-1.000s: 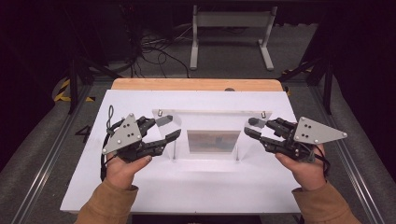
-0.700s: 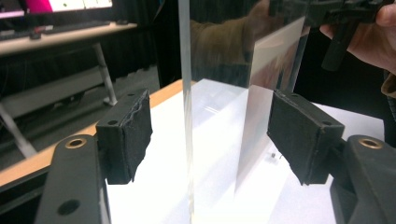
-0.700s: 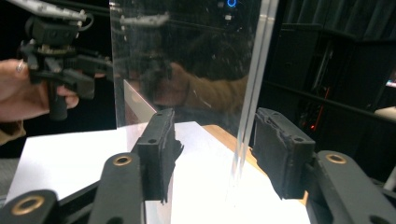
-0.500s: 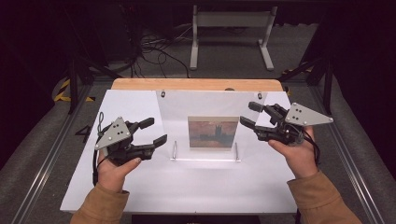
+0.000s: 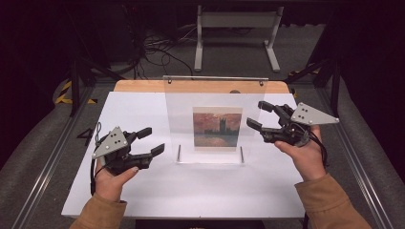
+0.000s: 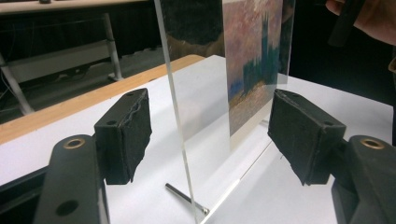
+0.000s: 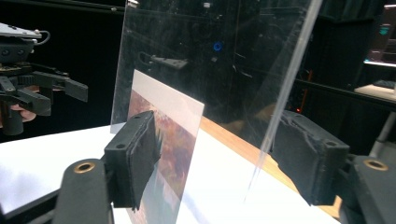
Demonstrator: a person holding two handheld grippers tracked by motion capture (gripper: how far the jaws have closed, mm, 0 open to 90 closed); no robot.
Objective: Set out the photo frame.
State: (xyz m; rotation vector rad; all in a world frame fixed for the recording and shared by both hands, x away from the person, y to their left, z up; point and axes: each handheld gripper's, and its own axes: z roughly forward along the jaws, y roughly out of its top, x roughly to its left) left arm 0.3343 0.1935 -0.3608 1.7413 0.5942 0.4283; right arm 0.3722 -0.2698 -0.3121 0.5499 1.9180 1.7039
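Overhead first: my clear acrylic frame stands upright in the middle of the white table, its picture facing me and its long edge running left to right. I have bare tabletop to the near side and at both ends; the wooden strip lies just behind, and the floor beyond holds a white stand and cables. My left gripper sits near the pane's left edge, my right gripper near its right edge, both released, jaws having just been opening.

From the left gripper view, the pane's edge rises between my spread pads without contact; a metal foot pin pokes out at its base.

From the right gripper view, the edge likewise stands between open pads, untouched.
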